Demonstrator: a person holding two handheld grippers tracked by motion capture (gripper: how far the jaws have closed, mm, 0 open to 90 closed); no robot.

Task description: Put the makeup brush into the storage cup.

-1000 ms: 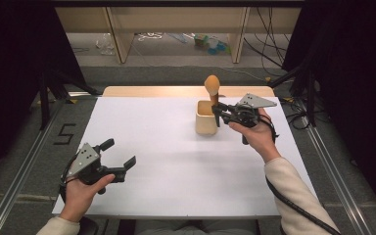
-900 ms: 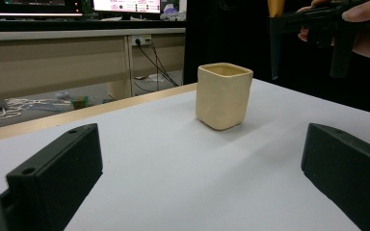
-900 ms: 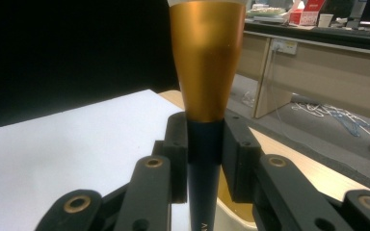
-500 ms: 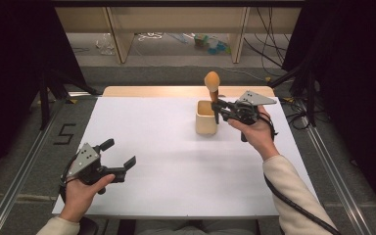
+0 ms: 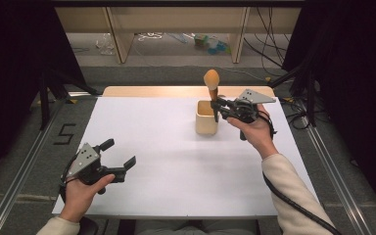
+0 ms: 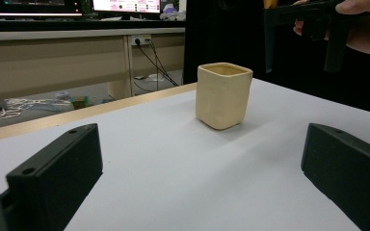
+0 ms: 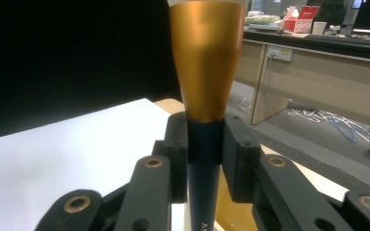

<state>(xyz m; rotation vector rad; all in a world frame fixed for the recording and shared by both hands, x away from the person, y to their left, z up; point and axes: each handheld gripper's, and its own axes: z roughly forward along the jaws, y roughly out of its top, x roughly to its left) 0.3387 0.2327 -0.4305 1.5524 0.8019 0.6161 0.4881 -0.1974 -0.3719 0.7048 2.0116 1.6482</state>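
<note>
A brush with a dark handle (image 7: 204, 163), a copper ferrule (image 7: 206, 62) and a tan head (image 5: 211, 78) stands upright. My right gripper (image 5: 216, 105) (image 7: 205, 144) is shut on its handle. The brush is held at the right rim of a beige cup (image 5: 206, 122) (image 6: 222, 95) on the white table. In the left gripper view the handle's lower end (image 6: 268, 53) hangs just right of the cup, at about rim height. My left gripper (image 5: 120, 152) (image 6: 197, 163) rests low at the front left, open, with nothing between its jaws, which point toward the cup.
The white table top (image 5: 166, 147) has a wooden strip (image 5: 152, 91) along its far edge. Beyond it are wooden desk legs (image 5: 117, 39), cables and small items on the floor (image 5: 205, 41). Dark curtains hang on both sides.
</note>
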